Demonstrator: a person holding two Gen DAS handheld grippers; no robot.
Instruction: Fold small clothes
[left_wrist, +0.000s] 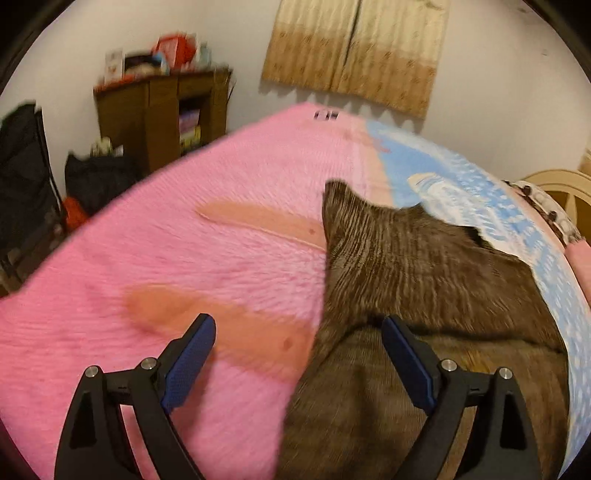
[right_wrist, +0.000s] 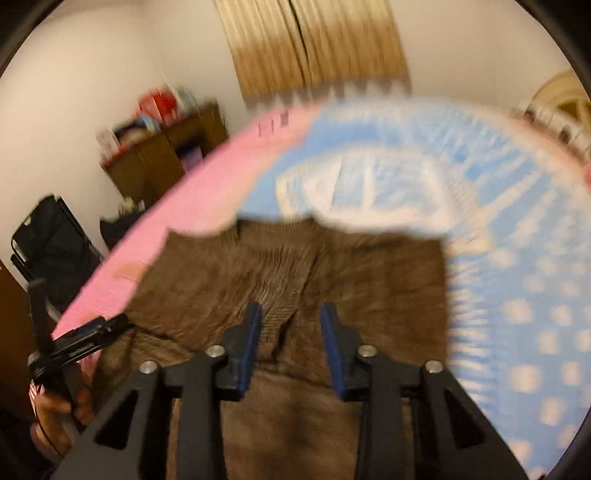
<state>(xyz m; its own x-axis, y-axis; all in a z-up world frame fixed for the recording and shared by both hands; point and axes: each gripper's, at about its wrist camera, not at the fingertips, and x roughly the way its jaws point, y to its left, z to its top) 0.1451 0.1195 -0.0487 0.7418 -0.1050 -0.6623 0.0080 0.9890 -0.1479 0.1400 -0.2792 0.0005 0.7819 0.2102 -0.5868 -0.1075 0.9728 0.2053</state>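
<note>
A brown ribbed garment (left_wrist: 424, 280) lies spread on a pink and blue bedspread (left_wrist: 184, 258), with a crease across its near part. My left gripper (left_wrist: 299, 328) is open and empty, hovering above the garment's left edge. In the right wrist view the same brown garment (right_wrist: 295, 266) lies flat, its far edge wavy. My right gripper (right_wrist: 291, 314) is open, partly closed, and empty above the garment's middle. The left gripper (right_wrist: 92, 332) shows at the left, held by a hand.
A wooden cabinet (left_wrist: 166, 110) with clutter on top stands by the far wall. Dark bags (left_wrist: 96, 177) and a black chair (left_wrist: 22, 166) sit left of the bed. A curtain (left_wrist: 354, 48) hangs behind. A cream headboard (left_wrist: 561, 188) is at right.
</note>
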